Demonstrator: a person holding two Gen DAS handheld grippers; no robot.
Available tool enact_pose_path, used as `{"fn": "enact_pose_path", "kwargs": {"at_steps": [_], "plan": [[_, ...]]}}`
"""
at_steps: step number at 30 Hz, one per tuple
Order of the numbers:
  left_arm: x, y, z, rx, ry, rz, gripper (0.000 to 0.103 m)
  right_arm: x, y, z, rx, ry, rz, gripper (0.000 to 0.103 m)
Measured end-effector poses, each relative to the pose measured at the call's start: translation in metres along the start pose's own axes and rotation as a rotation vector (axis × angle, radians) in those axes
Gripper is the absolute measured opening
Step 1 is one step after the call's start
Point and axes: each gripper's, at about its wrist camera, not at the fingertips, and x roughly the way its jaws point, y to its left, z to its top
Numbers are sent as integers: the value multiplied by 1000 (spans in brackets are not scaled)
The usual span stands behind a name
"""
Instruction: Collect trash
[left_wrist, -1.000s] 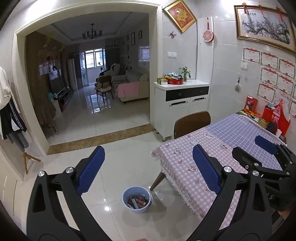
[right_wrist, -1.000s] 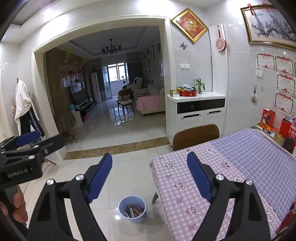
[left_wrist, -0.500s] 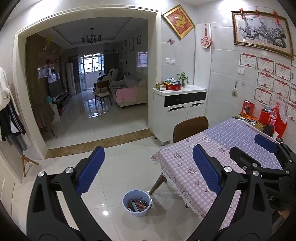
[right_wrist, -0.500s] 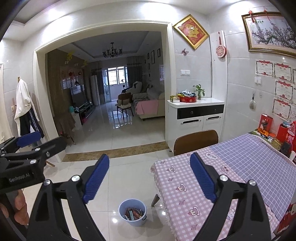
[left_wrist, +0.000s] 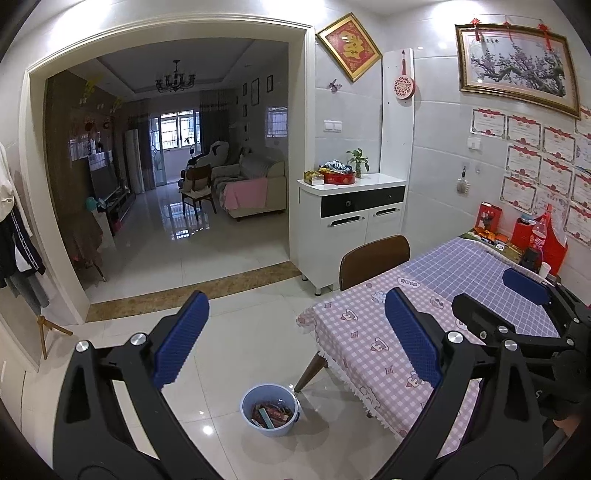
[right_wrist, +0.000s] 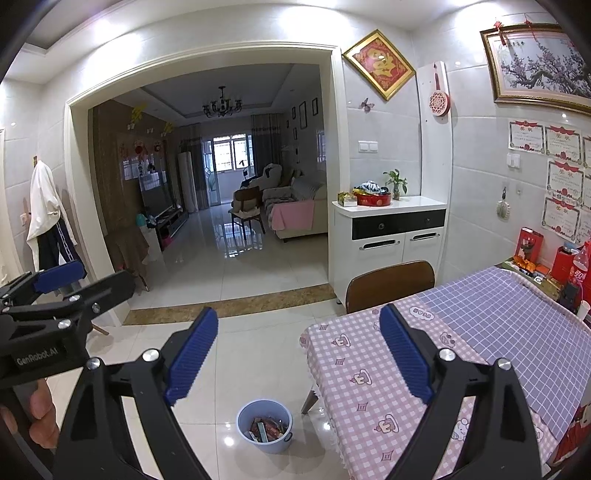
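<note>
A light blue bin (left_wrist: 269, 409) stands on the white tiled floor by the table's near leg, with several wrappers and packets inside; it also shows in the right wrist view (right_wrist: 264, 420). My left gripper (left_wrist: 295, 341) is open and empty, held high above the floor and bin. My right gripper (right_wrist: 297, 354) is open and empty too, at a similar height. The right gripper shows at the right edge of the left wrist view (left_wrist: 524, 291), over the table. The left gripper shows at the left edge of the right wrist view (right_wrist: 59, 280).
A table with a pink and purple checked cloth (left_wrist: 424, 295) fills the right, with a brown chair (left_wrist: 373, 258) at its far end and red boxes and a bottle by the wall. A white cabinet (left_wrist: 351, 221) stands behind. A doorway leads to the living room.
Both grippers have risen and tilted slightly, so the bin sits lower in both views. Both stay open and empty.
</note>
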Motion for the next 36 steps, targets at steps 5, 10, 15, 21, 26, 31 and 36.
{"fn": "enact_pose_path", "kwargs": {"at_steps": [5,10,15,21,26,31,36], "plan": [[1,0,1,1,1,3,94,2,-1,1,1,4,3,88],[3,-2,5,4,-1,4,94,6,-1,3,1,8,6,88],[8,0,7,-6,8,7,94,12,0,3,-3,12,6,88],[13,1,5,-16,16,4,94,15,-1,3,-1,9,3,88],[15,1,4,-14,19,1,94,17,-1,2,1,12,0,88],[19,1,3,-15,20,-4,94,21,-1,4,2,14,3,88],[22,3,5,-18,22,-8,94,23,1,5,2,12,0,88]]}}
